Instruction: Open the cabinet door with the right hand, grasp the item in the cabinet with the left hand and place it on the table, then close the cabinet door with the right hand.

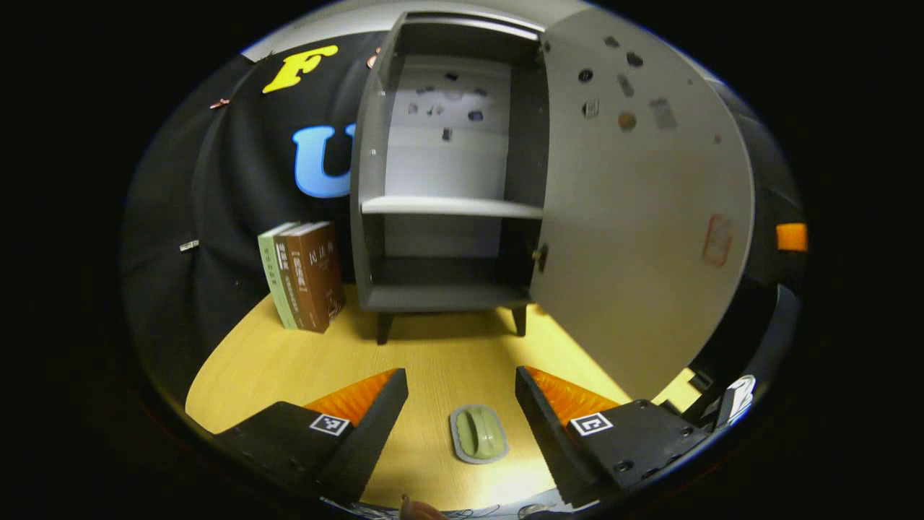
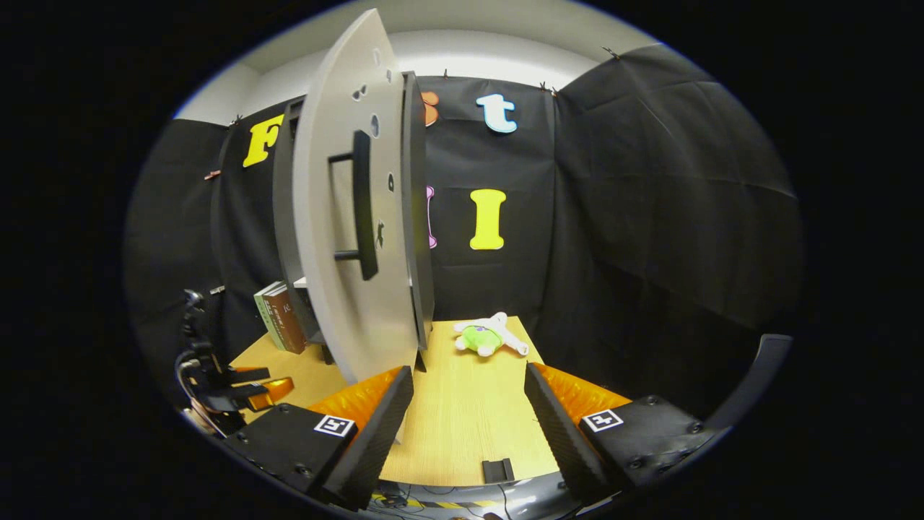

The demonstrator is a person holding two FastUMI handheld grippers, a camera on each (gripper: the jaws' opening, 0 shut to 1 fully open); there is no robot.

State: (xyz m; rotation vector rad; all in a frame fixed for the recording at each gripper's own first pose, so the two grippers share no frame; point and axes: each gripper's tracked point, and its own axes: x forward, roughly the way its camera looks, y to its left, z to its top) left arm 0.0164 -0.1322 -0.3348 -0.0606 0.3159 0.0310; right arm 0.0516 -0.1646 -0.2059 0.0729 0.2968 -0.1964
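black cloth walls close in a pale wood-grain tabletop [image 1: 440, 361], matte and flat, and on it stands our grey cabinet [image 1: 447, 180] on short dark legs, its shelves bare. the task's thing, a small sage-green oval object on a grey base [image 1: 479, 432], smooth and slightly domed, lies on the tabletop right between the fingers of our left claw [image 1: 462, 404], which is spread wide and grips nothing. so we judge only the closing is left.

our right claw [image 2: 469, 404] is also wide open and holds nothing; ahead and to its left hangs the broad, smooth grey cabinet door [image 2: 361, 238], swung out, with its long dark bar handle [image 2: 364, 206] above that claw's left finger.

we see risks: the door's lower edge sits close to our right claw's left finger, so a careless push could jam it or rock the light cabinet. a row of upright books [image 1: 307, 274], green and brown, stands ahead-left of our left claw. a soft green-and-white plush toy [image 2: 487, 336] lies ahead of the right claw.
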